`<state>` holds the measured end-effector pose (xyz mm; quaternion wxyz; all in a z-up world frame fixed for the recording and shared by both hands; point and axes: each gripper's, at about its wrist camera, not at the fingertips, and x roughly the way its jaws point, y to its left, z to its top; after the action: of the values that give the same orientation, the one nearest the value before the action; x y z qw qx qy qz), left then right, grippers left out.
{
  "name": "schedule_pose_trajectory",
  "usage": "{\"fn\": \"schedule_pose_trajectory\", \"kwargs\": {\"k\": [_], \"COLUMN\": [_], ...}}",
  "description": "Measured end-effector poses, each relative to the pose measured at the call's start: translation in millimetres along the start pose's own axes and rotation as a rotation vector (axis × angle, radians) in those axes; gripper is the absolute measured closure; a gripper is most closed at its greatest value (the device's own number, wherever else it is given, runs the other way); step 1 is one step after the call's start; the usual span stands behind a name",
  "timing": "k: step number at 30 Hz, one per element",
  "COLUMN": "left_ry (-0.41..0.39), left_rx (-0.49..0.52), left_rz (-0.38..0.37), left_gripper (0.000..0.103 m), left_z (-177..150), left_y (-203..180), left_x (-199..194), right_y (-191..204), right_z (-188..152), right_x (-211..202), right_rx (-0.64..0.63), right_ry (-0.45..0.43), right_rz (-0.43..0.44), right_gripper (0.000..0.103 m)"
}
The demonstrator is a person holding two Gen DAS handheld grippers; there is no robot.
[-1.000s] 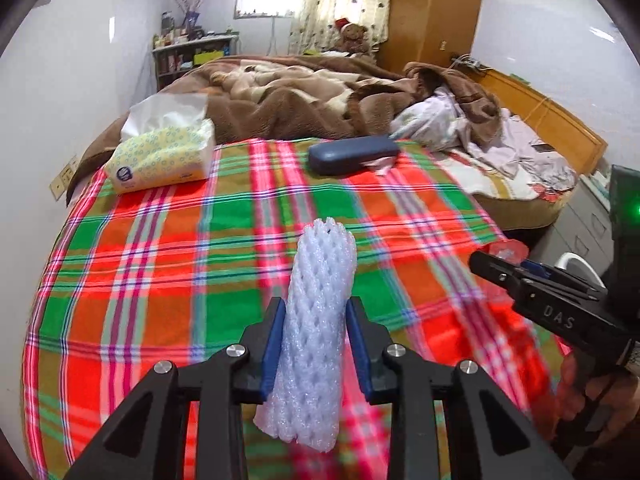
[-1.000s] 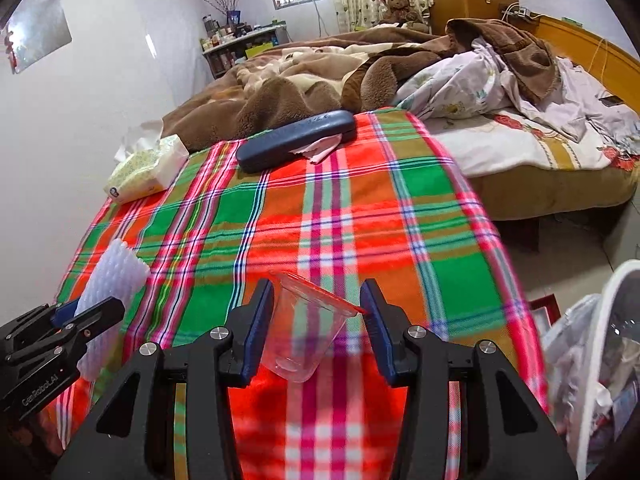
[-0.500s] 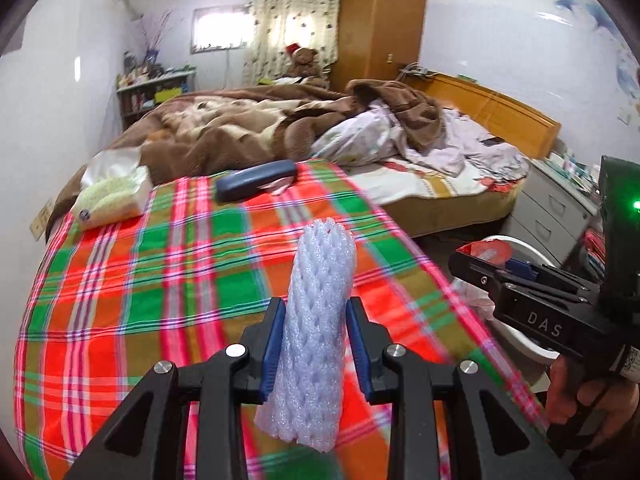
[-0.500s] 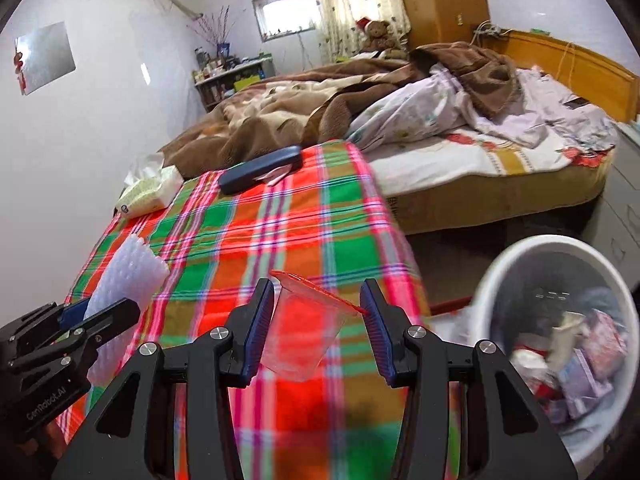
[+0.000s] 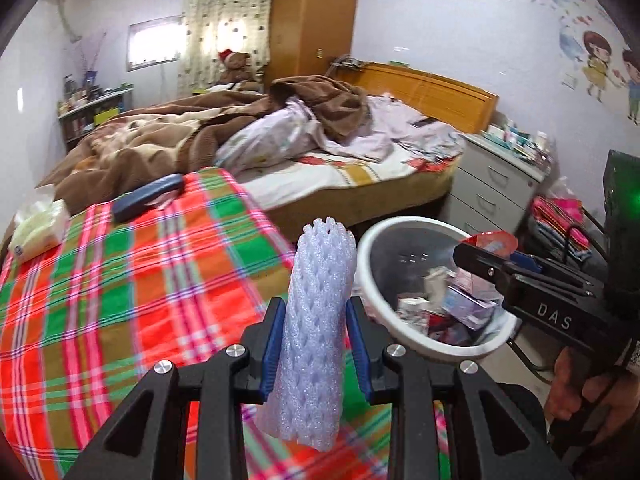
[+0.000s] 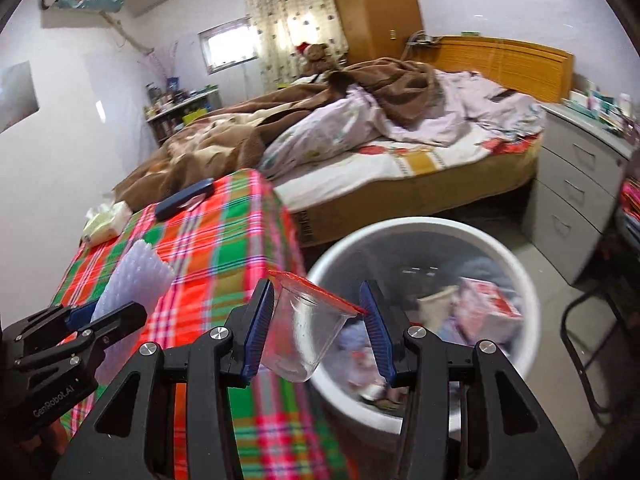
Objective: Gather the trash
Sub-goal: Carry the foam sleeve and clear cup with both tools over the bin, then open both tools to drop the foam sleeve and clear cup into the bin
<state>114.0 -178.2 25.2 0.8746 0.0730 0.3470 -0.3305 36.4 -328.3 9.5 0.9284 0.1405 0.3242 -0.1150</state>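
My left gripper is shut on a white foam net sleeve and holds it upright above the right edge of the plaid-covered table. My right gripper is shut on a clear plastic cup with a red rim, tilted, at the table edge beside the bin. The white round trash bin, with several pieces of trash inside, stands on the floor right of the table; it also shows in the left wrist view. In that view my right gripper hangs over the bin.
A tissue pack and a dark blue case lie at the table's far end. An unmade bed lies behind it. A grey drawer unit and a dark chair frame stand right of the bin.
Both grippers have swung right from over the table toward the bin, each still holding its item. The bin has come fully into both views.
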Motion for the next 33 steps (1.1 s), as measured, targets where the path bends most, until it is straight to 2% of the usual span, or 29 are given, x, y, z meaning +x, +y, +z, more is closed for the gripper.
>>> {"fn": "schedule_pose_trajectory", "kwargs": {"k": [12, 20, 26, 33], "left_ry": [0.034, 0.082, 0.122, 0.139], "left_rx": [0.048, 0.074, 0.068, 0.036], "left_rz": [-0.088, -0.134, -0.137, -0.142], "left_gripper": [0.071, 0.071, 0.071, 0.071], "left_z": [-0.1, 4.9, 8.5, 11.6], "left_y": [-58.4, -91.7, -99.8, -98.3], "left_x": [23.3, 61.8, 89.0, 108.1], "right_y": [-48.2, -84.4, -106.0, -110.8], "right_z": [-11.9, -12.1, -9.1, -10.3], "right_x": [-15.4, -10.8, 6.5, 20.0], "right_rx": [0.068, 0.086, 0.1, 0.067], "right_ry": [-0.009, 0.02, 0.056, 0.091], "right_rz": [-0.081, -0.134, -0.166, -0.172], "right_gripper": [0.057, 0.057, 0.057, 0.056]}}
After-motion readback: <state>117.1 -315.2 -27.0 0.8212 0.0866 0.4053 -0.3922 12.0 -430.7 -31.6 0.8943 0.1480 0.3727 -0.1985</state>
